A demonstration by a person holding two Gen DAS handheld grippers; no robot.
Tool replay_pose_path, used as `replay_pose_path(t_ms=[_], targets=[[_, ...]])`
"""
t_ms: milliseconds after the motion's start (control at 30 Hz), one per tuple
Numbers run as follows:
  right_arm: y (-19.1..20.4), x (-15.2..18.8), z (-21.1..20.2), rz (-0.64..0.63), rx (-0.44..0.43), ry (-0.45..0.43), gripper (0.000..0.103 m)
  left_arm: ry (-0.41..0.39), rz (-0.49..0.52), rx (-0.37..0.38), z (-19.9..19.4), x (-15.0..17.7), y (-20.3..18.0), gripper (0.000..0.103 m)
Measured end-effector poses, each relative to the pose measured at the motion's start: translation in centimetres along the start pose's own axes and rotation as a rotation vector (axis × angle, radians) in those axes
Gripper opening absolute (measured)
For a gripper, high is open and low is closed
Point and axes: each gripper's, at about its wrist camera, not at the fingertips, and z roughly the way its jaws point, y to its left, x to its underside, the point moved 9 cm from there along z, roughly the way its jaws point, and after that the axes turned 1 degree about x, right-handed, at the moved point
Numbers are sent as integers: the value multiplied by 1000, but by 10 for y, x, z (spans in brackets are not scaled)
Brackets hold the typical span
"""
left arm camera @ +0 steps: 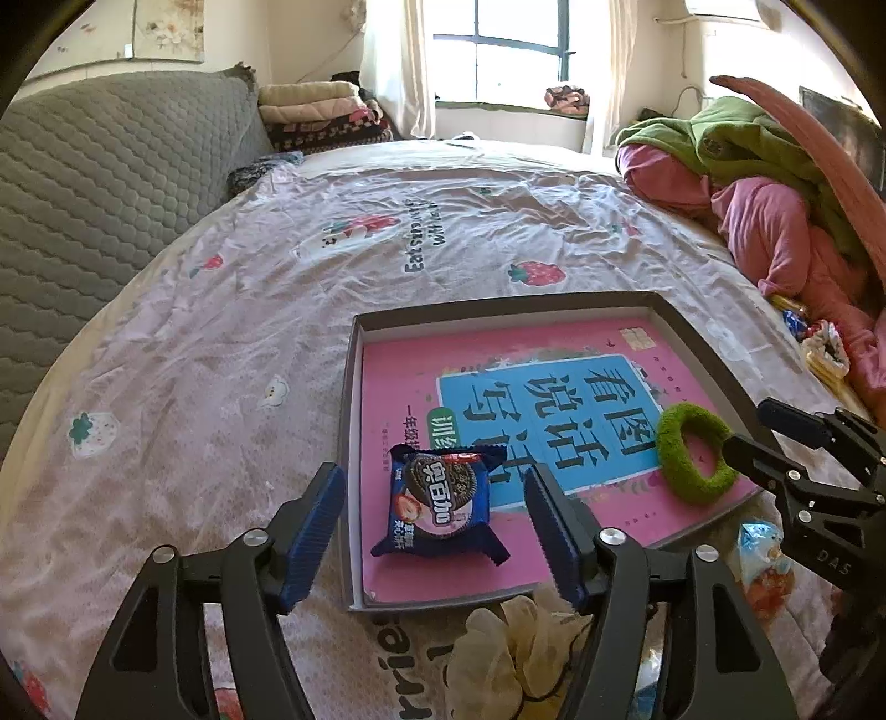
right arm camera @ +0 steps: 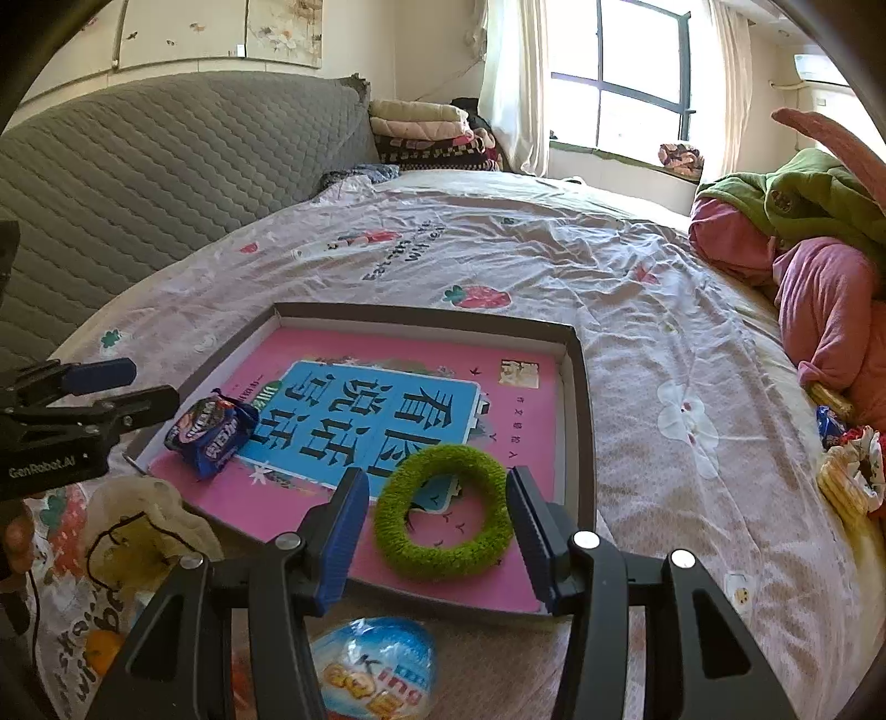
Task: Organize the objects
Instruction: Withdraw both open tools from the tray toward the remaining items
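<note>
A wide bed covered by a wrinkled pale pink sheet printed with strawberries fills the room below a bright window with white curtains, and a grey quilted headboard rises along its left side. Near the foot of the bed lies the landmark: a shallow rectangular dark grey cardboard tray. It holds a glossy pink book with a blue panel of large black Chinese characters.

On the book, at the tray's near right corner, lies a fuzzy green ring-shaped hair tie. The right gripper has blue ribbed pads; its jaws stand apart on either side of the ring, pressing on nothing.

At the tray's near left side a crinkly dark blue cookie packet showing a black sandwich biscuit rests on the book. The left gripper straddles it with its jaws spread wide, released.

Just outside the tray's near edge sits a shiny blue wrapper lettered "Kind", beside a cream gauzy scrunchie.
</note>
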Motion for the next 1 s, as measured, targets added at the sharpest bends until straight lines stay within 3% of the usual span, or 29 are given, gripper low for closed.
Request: replay_pose_path(t_ms=[333,433,700,1000], targets=[[-1,-2,-19,23,-5,-45,52,-13,-6,23,-13,1,-3,75],[-3,-3,-22,40,-10,-52,61,-14,-2,25,-15,2,-4,75],[-6,-2,-36,85,-30,-84,69,-33,-11,30,-25,1,-2,75],[2,11,-45,81,-33,-78,69,-43,-19,34,-34,5,1,76]])
